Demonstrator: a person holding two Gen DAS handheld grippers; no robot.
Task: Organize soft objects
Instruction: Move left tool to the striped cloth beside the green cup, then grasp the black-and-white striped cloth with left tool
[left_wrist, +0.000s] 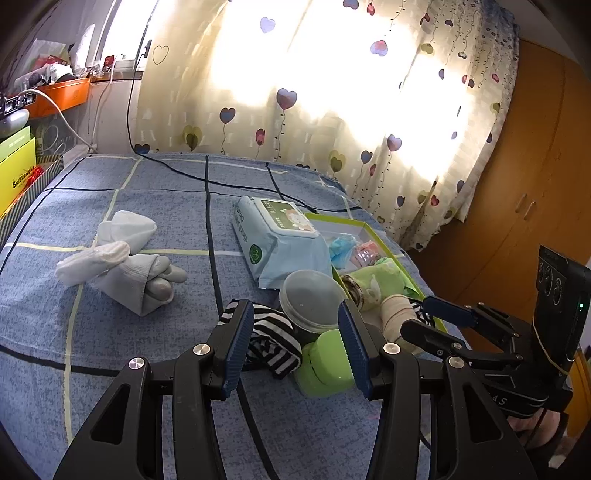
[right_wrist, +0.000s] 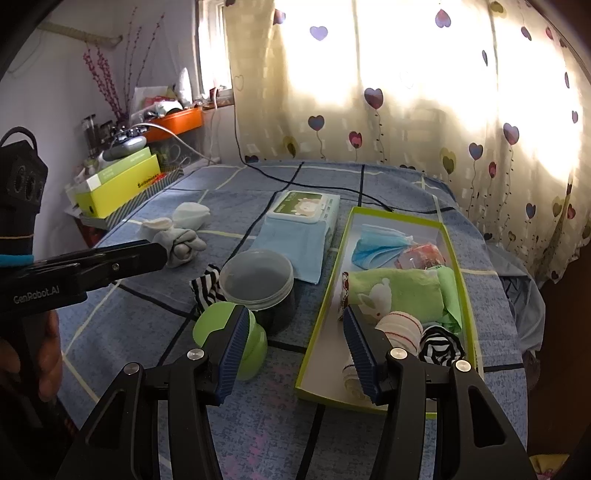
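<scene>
A green-rimmed shallow box (right_wrist: 452, 251) lies on the blue checked bed. It holds a green rabbit towel (right_wrist: 399, 288), a blue mask, a rolled white-and-red sock (right_wrist: 400, 326) and a striped sock (right_wrist: 441, 347). My right gripper (right_wrist: 295, 350) stands open above the box's near left edge, with nothing between its pads. My left gripper (left_wrist: 297, 347) is open over a black-and-white striped sock (left_wrist: 269, 339), a clear jar (left_wrist: 314, 299) and a green round container (left_wrist: 325, 362). Grey and white socks (left_wrist: 125, 266) lie in a heap to the left.
A wet-wipes pack (right_wrist: 303, 229) lies behind the jar. A black cable (right_wrist: 332, 188) runs across the far bed. Yellow-green boxes (right_wrist: 118, 184) and an orange shelf stand at the left. Heart-patterned curtains hang behind, with a wooden wardrobe (left_wrist: 535, 166) to the right.
</scene>
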